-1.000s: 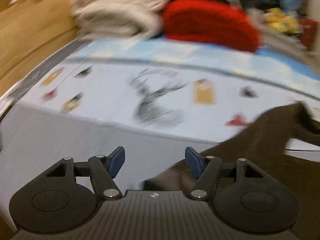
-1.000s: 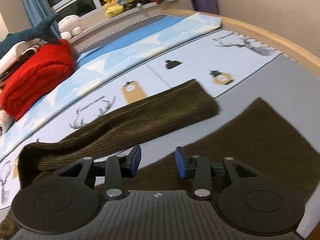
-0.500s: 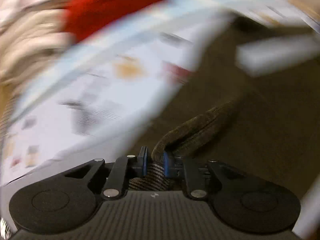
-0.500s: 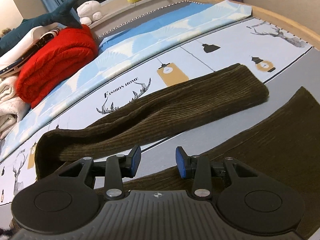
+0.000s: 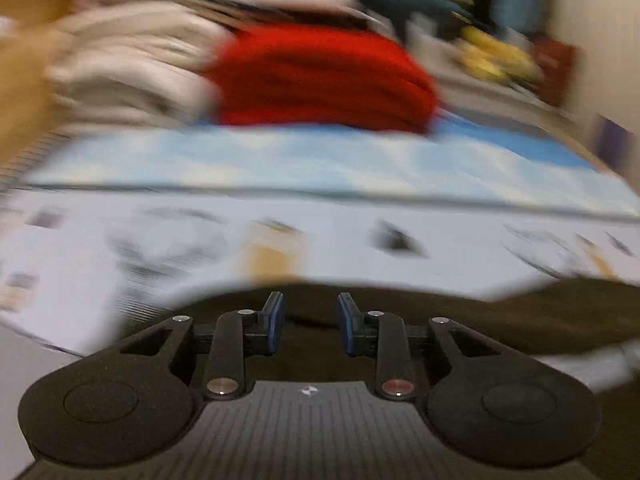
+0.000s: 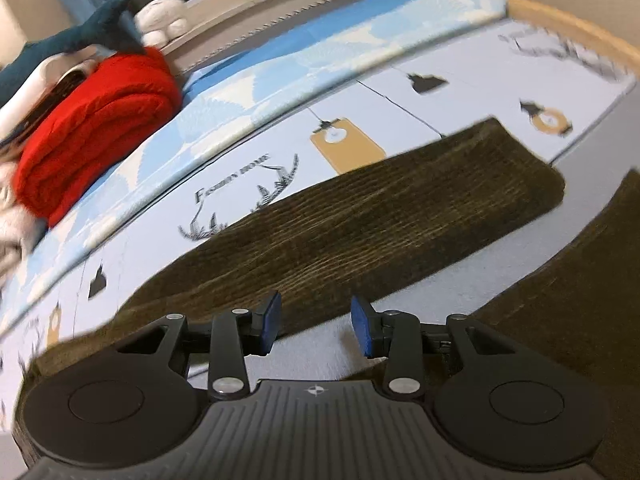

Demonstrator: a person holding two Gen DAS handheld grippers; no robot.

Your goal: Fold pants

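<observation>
While the dark brown corduroy pants (image 6: 360, 216) lie spread on the printed bedsheet (image 6: 248, 168), what matters for the coming move is how the two legs run from the right gripper (image 6: 316, 324): the far leg stretches ahead of the fingertips, its long axis slanting from lower left up to a cuff at upper right, and the near leg (image 6: 568, 304) runs off to the right — a strip of bare sheet between them, directly under the jaws. Those jaws stand apart, holding nothing and touching no cloth that I can see. The left gripper (image 5: 310, 320) is likewise parted and empty; it hovers just over brown fabric (image 5: 500, 316), though the left wrist view is too blurred to tell which part. My judgement is that the right gripper is better placed to take a leg.
</observation>
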